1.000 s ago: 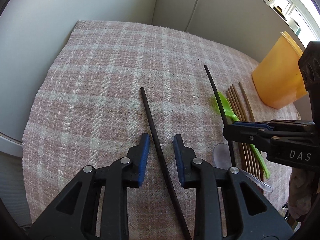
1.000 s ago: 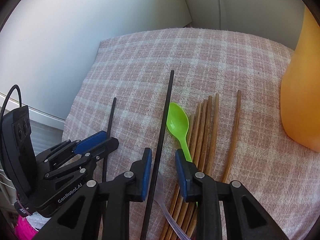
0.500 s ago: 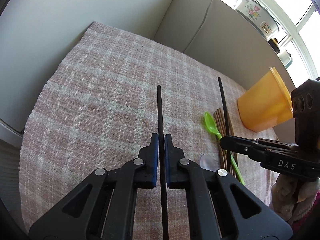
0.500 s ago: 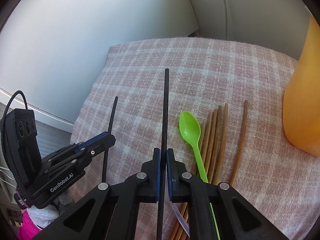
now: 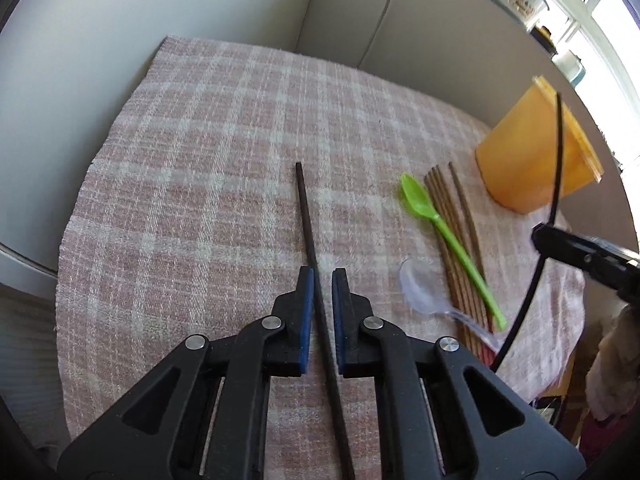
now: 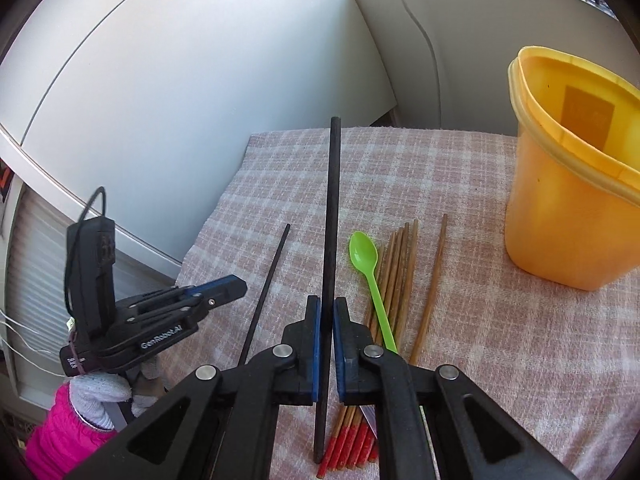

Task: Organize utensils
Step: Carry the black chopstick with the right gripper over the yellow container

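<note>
My left gripper (image 5: pixel 321 280) is shut on a black chopstick (image 5: pixel 305 204) that points forward, low over the checked cloth. My right gripper (image 6: pixel 327 310) is shut on a second black chopstick (image 6: pixel 333 200), lifted above the table and seen at the right of the left wrist view (image 5: pixel 557 168). A green spoon (image 6: pixel 366 264), a bundle of brown chopsticks with red ends (image 6: pixel 394 276) and a clear plastic spoon (image 5: pixel 420 288) lie on the cloth. An orange container (image 6: pixel 568 184) stands open at the far right.
The checked cloth (image 5: pixel 200 160) covers the table, bounded by white walls at the back and left. The left gripper (image 6: pixel 218 288) and a gloved hand in a pink sleeve show at the lower left of the right wrist view.
Both grippers closed on their black chopsticks. The right gripper then lifted its chopstick up and toward the orange container. The left chopstick stays low over the cloth.
</note>
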A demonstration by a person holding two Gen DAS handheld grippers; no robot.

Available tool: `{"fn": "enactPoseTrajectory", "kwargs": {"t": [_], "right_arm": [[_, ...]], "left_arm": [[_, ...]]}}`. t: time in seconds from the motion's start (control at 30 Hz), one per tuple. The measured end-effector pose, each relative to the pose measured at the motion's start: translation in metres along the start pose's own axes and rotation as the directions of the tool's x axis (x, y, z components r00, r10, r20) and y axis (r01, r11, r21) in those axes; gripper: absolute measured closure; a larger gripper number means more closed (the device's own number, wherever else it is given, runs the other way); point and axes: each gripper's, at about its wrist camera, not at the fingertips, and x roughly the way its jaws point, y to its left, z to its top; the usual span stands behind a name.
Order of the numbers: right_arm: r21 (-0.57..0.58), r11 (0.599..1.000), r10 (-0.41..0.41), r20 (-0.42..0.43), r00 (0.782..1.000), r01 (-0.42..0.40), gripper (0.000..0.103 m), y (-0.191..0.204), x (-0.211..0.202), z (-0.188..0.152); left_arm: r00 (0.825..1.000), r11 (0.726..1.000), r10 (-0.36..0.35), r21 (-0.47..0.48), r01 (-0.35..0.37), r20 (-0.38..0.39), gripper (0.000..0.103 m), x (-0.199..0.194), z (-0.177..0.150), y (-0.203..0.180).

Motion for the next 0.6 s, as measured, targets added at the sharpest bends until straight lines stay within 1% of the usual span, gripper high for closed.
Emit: {"fn": "enactPoseTrajectory", "kwargs": {"t": [0.03, 0.07, 0.1, 0.13, 0.23, 0.33, 0.4, 0.53, 0.57, 0.6], "right_arm": [[-0.004, 1.0, 0.0, 0.004, 1.0, 0.0, 0.099, 0.0, -0.002, -0.001], [-0.007, 1.0, 0.002, 0.007, 1.0, -0.002, 0.099, 0.001, -0.003, -0.001], [-0.009, 1.0, 0.004, 0.009, 1.0, -0.004, 0.099, 0.002, -0.004, -0.002], [-0.01, 1.0, 0.005, 0.01, 1.0, -0.005, 0.1, 0.002, -0.006, -0.002], [-0.018, 1.0, 0.004, 0.016, 1.0, -0.004, 0.1, 0.004, -0.009, -0.003], [-0.024, 1.0, 0.002, 0.024, 1.0, -0.001, 0.1, 0.005, -0.014, -0.005], [-0.025, 1.0, 0.004, 0.032, 0.999, -0.004, 0.1, 0.005, -0.019, -0.007], [-0.028, 1.0, 0.003, 0.057, 0.998, -0.002, 0.1, 0.003, -0.033, -0.012], [-0.029, 1.0, 0.003, 0.064, 0.998, -0.001, 0.1, 0.003, -0.038, -0.013], [-0.029, 1.0, 0.0, 0.071, 0.997, 0.002, 0.1, 0.002, -0.041, -0.014]], "left_arm": [[0.999, 1.0, 0.026, 0.014, -0.026, -0.036, 0.084, 0.009, -0.001, 0.0], [0.999, 1.0, 0.015, 0.01, -0.014, -0.052, 0.08, 0.014, -0.002, 0.002], [0.999, 1.0, 0.004, 0.002, -0.004, -0.044, 0.079, 0.015, -0.002, 0.002], [0.999, 1.0, 0.002, 0.007, -0.001, -0.049, 0.084, 0.016, -0.001, 0.002], [1.0, 1.0, -0.005, 0.019, 0.005, -0.031, 0.096, 0.019, 0.002, 0.004], [0.999, 1.0, -0.029, -0.013, 0.028, -0.018, 0.098, 0.019, 0.006, 0.007], [0.998, 0.996, -0.069, -0.055, 0.069, 0.003, 0.099, 0.012, 0.004, 0.018], [0.988, 0.985, -0.127, -0.11, 0.136, 0.084, 0.1, -0.009, 0.002, 0.029], [0.985, 0.983, -0.134, -0.112, 0.145, 0.105, 0.1, -0.015, 0.001, 0.03], [0.985, 0.984, -0.126, -0.112, 0.139, 0.121, 0.1, -0.02, 0.001, 0.03]]}}
